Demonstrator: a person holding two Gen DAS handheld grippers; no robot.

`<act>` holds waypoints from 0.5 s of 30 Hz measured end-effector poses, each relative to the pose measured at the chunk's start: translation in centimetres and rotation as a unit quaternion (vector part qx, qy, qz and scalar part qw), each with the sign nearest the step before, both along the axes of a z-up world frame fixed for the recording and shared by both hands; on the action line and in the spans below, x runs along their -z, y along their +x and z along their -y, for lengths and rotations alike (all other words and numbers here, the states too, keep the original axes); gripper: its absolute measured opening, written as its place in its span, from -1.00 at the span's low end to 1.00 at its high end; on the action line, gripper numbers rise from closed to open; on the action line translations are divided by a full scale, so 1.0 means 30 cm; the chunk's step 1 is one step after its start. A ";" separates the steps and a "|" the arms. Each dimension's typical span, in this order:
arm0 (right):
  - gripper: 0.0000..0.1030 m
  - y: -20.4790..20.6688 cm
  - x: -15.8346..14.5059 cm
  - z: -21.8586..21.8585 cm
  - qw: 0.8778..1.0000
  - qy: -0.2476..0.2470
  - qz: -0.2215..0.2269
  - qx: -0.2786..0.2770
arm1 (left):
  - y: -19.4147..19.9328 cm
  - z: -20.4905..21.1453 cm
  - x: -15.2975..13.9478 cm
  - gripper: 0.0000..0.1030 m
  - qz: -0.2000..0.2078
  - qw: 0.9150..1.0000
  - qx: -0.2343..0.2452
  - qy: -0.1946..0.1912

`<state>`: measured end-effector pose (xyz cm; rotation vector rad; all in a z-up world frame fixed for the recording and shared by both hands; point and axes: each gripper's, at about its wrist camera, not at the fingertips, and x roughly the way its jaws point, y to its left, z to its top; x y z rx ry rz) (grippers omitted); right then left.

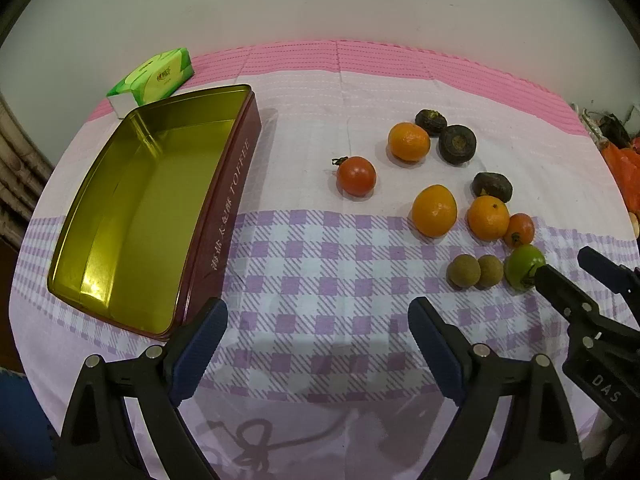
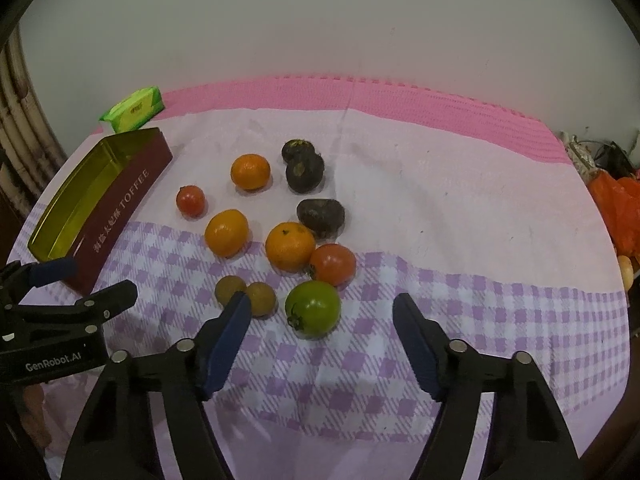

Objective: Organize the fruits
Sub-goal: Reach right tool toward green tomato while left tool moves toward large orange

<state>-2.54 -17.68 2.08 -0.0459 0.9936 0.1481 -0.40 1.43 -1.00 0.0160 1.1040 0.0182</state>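
An open, empty maroon toffee tin (image 1: 132,208) with a gold inside lies on the left of the checked cloth; it also shows in the right wrist view (image 2: 120,196). Loose fruits lie to its right: three oranges (image 2: 290,252), two red tomatoes (image 2: 333,265), a green tomato (image 2: 313,309), two small brown longans (image 2: 261,299) and three dark fruits (image 2: 321,217). My left gripper (image 1: 318,320) is open and empty, near the tin's front corner. My right gripper (image 2: 322,316) is open and empty, its fingers to either side of the green tomato, just short of it.
A green tissue pack (image 1: 154,76) lies behind the tin at the table's back left. An orange plastic bag (image 2: 618,208) and clutter sit off the table's right edge. A wall stands behind the table.
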 end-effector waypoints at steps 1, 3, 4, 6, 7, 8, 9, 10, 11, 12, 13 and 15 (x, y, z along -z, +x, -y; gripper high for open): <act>0.36 0.001 0.004 -0.001 1.000 -0.001 -0.002 -0.001 | 0.000 0.000 0.002 0.74 -0.001 1.000 0.000 0.001; 0.35 0.001 0.009 -0.003 1.000 0.000 -0.006 -0.003 | 0.000 0.001 0.004 0.73 -0.001 1.000 -0.001 0.001; 0.35 0.002 0.012 -0.004 1.000 0.000 -0.007 -0.003 | 0.000 0.000 0.005 0.74 -0.001 1.000 0.000 0.001; 0.35 0.003 0.014 -0.005 1.000 0.002 -0.009 -0.004 | 0.000 -0.001 0.005 0.74 -0.001 1.000 0.000 0.001; 0.35 0.004 0.016 -0.006 1.000 0.001 -0.010 -0.003 | 0.000 -0.001 0.006 0.74 -0.001 1.000 0.001 0.001; 0.35 0.004 0.018 -0.007 1.000 0.001 -0.011 -0.004 | -0.001 0.002 0.007 0.74 -0.001 1.000 0.001 0.002; 0.35 0.005 0.020 -0.008 1.000 0.000 -0.012 -0.005 | -0.004 0.003 0.007 0.74 -0.001 1.000 0.001 0.003; 0.35 0.005 0.022 -0.009 1.000 0.000 -0.013 -0.005 | -0.003 0.003 0.007 0.74 0.000 1.000 0.002 0.003; 0.35 0.005 0.023 -0.009 1.000 0.000 -0.013 -0.005 | -0.003 0.004 0.007 0.74 0.000 1.000 0.002 0.003; 0.35 0.006 0.024 -0.009 1.000 0.001 -0.014 -0.005 | -0.002 0.004 0.008 0.74 0.000 1.000 0.002 0.004; 0.35 0.006 0.024 -0.009 1.000 0.001 -0.014 -0.005 | -0.002 0.004 0.009 0.74 0.000 1.000 0.002 0.004; 0.35 0.008 0.025 -0.009 1.000 0.001 -0.014 -0.005 | -0.002 0.005 0.010 0.74 0.000 1.000 0.002 0.003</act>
